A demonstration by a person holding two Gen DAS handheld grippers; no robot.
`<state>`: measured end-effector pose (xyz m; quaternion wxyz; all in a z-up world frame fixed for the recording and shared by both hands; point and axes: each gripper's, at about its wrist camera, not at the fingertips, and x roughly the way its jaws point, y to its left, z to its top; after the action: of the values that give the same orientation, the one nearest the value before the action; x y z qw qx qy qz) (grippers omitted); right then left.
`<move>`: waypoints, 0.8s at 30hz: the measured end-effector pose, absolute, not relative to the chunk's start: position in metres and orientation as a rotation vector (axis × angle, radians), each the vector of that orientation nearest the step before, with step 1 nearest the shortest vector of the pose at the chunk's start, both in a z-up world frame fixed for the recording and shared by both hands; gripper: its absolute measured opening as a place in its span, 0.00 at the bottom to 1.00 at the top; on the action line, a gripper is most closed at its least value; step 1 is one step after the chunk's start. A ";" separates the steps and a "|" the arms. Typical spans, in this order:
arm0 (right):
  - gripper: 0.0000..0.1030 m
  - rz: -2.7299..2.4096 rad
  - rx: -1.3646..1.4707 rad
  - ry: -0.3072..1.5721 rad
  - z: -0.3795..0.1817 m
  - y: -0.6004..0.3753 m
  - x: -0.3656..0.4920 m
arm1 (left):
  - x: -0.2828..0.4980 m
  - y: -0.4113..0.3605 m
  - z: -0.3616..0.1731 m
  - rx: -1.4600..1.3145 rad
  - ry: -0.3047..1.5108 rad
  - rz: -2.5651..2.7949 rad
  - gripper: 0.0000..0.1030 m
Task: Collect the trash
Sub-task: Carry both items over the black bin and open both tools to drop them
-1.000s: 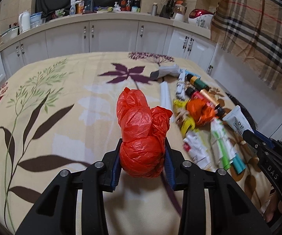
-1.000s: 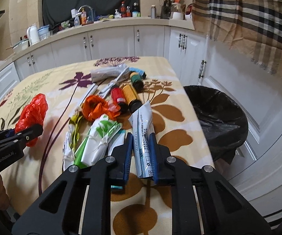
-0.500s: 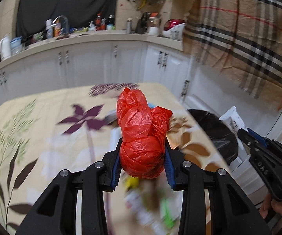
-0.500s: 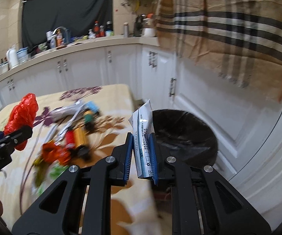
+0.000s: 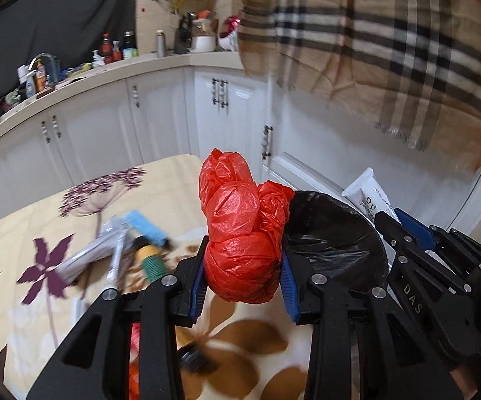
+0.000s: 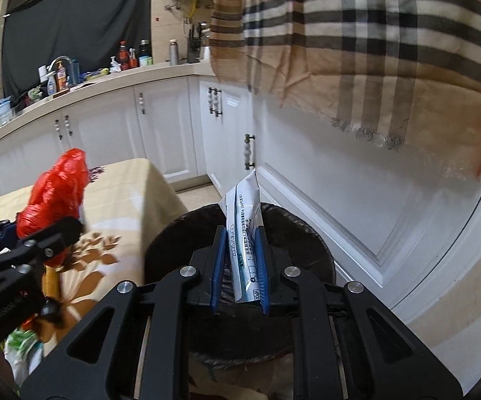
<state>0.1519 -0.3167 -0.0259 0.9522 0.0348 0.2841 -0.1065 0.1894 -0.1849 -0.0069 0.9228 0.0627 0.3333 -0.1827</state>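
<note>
Left gripper (image 5: pixel 244 273) is clamping a crumpled red plastic bag (image 5: pixel 242 230) above the table (image 5: pixel 13 230) edge, hiding part of the black-lined trash bin (image 5: pixel 334 243). Right gripper (image 6: pixel 240 266) is pinching a white tube (image 6: pixel 244 226) directly over that bin. Only the left view is showing blurred bottles (image 5: pixel 150 256) lying on the floral cloth.

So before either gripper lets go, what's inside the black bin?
Only crumpled black liner shows inside the bin. In the right wrist view the right gripper and its white tube cover most of the opening, so the bottom stays hidden.
</note>
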 end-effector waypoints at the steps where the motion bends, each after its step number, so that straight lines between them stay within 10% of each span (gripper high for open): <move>1: 0.16 -0.219 0.075 0.579 -0.028 -0.320 0.155 | 0.194 -0.191 -0.009 0.139 0.689 -0.376 0.37; 24: 0.49 -0.273 0.125 0.597 -0.049 -0.350 0.174 | 0.232 -0.213 -0.018 0.158 0.728 -0.346 0.60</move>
<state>0.1740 -0.3504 -0.0491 0.9446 0.0615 0.2932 -0.1340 0.2324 -0.2135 -0.0185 0.9168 0.0768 0.3540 -0.1680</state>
